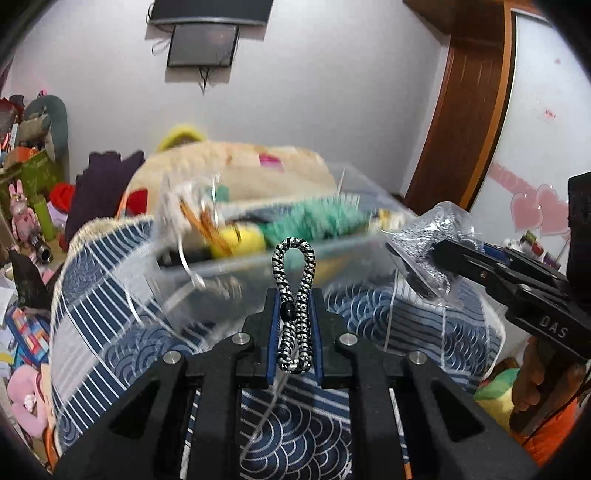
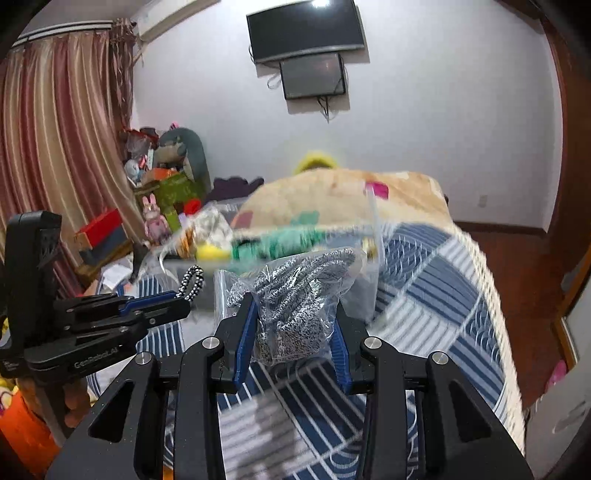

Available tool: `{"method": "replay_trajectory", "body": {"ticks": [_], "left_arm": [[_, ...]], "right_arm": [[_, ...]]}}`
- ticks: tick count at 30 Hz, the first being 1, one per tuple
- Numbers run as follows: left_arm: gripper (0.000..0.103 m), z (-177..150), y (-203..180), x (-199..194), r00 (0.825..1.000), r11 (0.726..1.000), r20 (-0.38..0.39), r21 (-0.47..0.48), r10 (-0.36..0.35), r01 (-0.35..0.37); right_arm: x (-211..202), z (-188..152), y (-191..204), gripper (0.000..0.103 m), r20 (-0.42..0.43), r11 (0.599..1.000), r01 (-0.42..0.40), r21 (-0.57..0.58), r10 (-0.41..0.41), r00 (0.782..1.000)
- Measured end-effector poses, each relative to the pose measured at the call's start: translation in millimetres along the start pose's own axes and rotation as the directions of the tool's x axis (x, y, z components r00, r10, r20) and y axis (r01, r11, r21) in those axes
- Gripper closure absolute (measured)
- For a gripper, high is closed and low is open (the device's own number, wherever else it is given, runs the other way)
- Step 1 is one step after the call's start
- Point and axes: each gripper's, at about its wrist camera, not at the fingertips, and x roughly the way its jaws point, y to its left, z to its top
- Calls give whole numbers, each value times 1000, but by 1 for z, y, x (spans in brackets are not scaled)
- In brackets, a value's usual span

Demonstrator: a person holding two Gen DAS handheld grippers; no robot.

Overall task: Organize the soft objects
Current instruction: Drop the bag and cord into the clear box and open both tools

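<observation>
My left gripper [image 1: 293,299] is shut on a black-and-white braided cord loop [image 1: 293,280] that stands up between its blue pads. It also shows in the right wrist view [image 2: 192,282] at the left. My right gripper [image 2: 293,306] is shut on a clear plastic bag of black-and-white cord [image 2: 295,291]. In the left wrist view that bag [image 1: 421,240] hangs at the right, in front of the right gripper's fingers [image 1: 465,258]. Beyond both grippers a clear plastic bin [image 1: 258,251] with green, yellow and other soft items sits on the bed, blurred.
The bed has a blue-and-white patterned cover [image 1: 110,325] and a beige plush blanket [image 2: 343,199] behind the bin. Toys and boxes are piled at the left [image 2: 162,192]. A TV [image 2: 306,29] hangs on the far wall. A wooden door frame [image 1: 465,122] is at the right.
</observation>
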Motion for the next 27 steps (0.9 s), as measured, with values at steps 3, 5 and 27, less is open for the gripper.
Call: {"method": "replay_trajectory", "body": {"ticks": [3, 5, 27], "left_arm": [[88, 15, 2, -7, 999, 1000, 49, 3, 16, -17], [88, 22, 6, -12, 998, 1000, 67, -5, 14, -14], [88, 47, 9, 69, 999, 999, -17, 16, 42, -42]], "right_arm": [[-4, 17, 6, 70, 47, 1000, 15, -24, -14, 999], [-5, 28, 11, 70, 79, 999, 16, -37, -14, 997], [58, 51, 1, 69, 32, 987, 152, -49, -151, 988]]}}
